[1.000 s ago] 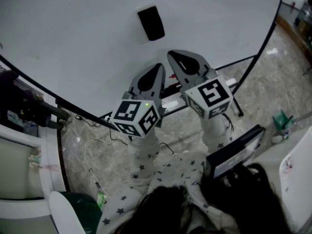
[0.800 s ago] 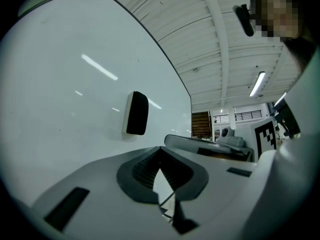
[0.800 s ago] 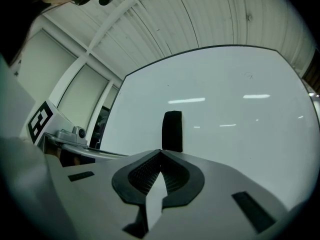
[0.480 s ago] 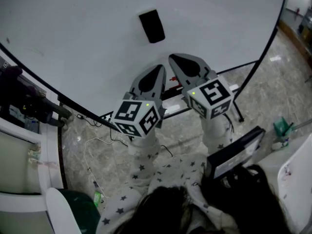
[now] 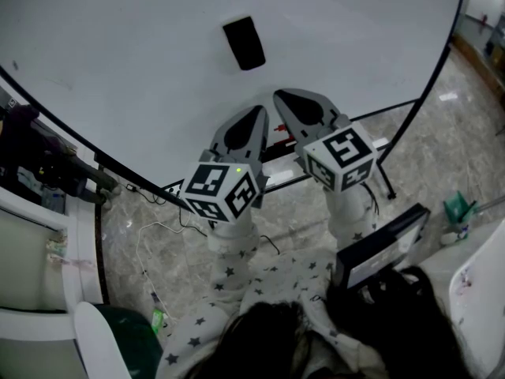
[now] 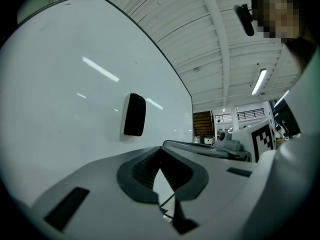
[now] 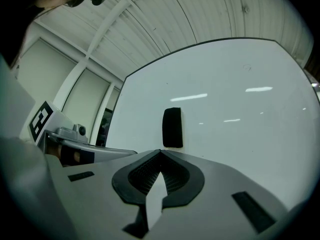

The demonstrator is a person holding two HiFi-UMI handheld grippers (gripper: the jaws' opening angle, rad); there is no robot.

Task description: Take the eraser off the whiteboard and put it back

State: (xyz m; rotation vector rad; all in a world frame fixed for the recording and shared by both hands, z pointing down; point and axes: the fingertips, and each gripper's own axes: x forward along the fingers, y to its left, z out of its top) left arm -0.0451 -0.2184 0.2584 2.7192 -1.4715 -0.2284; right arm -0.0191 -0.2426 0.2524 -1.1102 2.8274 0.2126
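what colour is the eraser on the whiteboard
Black; the eraser shows best in the right gripper view, stuck on the white whiteboard.

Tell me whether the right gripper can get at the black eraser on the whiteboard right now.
Probably yes. The eraser sits on the whiteboard just ahead of the right gripper, with nothing between them. Its jaws are shut, though, so they would have to open first.
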